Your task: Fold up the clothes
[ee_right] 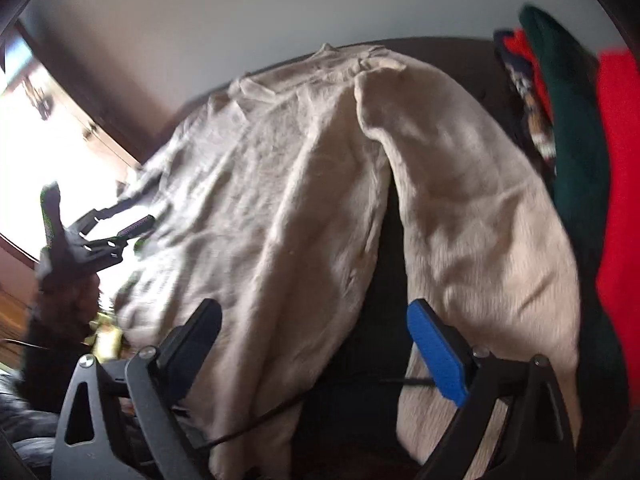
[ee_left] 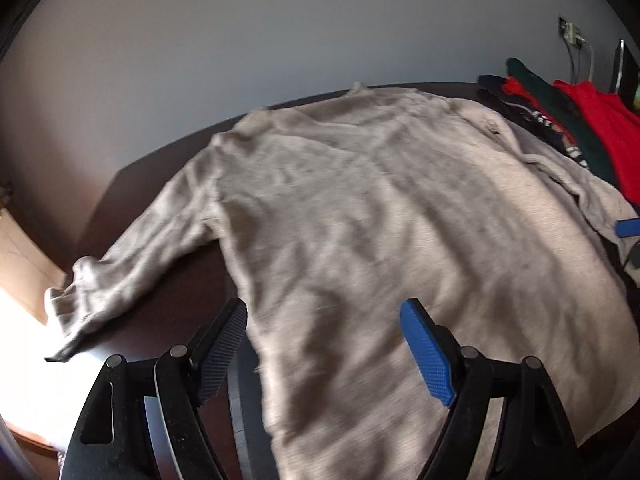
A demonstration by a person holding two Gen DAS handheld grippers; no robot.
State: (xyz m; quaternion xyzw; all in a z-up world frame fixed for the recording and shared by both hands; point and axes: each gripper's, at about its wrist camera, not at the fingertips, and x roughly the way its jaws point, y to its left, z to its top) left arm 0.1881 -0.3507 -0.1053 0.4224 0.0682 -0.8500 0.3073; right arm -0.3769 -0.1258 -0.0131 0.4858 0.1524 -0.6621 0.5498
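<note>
A beige long-sleeved sweater (ee_left: 360, 216) lies spread flat on a dark table (ee_left: 160, 168), neck at the far edge. Its left sleeve (ee_left: 132, 264) stretches toward the table's left edge. My left gripper (ee_left: 324, 324) is open and empty above the sweater's lower hem. In the right wrist view the sweater (ee_right: 272, 208) shows with its right sleeve (ee_right: 472, 208) lying alongside the body, a dark gap between them. My right gripper (ee_right: 316, 328) is open and empty above that gap near the hem. The left gripper (ee_right: 120, 236) shows at the left there.
A pile of red, dark green and patterned clothes (ee_left: 576, 120) lies at the table's right side, also in the right wrist view (ee_right: 580, 152). A grey wall (ee_left: 280, 32) stands behind the table. A wall socket with cables (ee_left: 570, 34) is at the far right.
</note>
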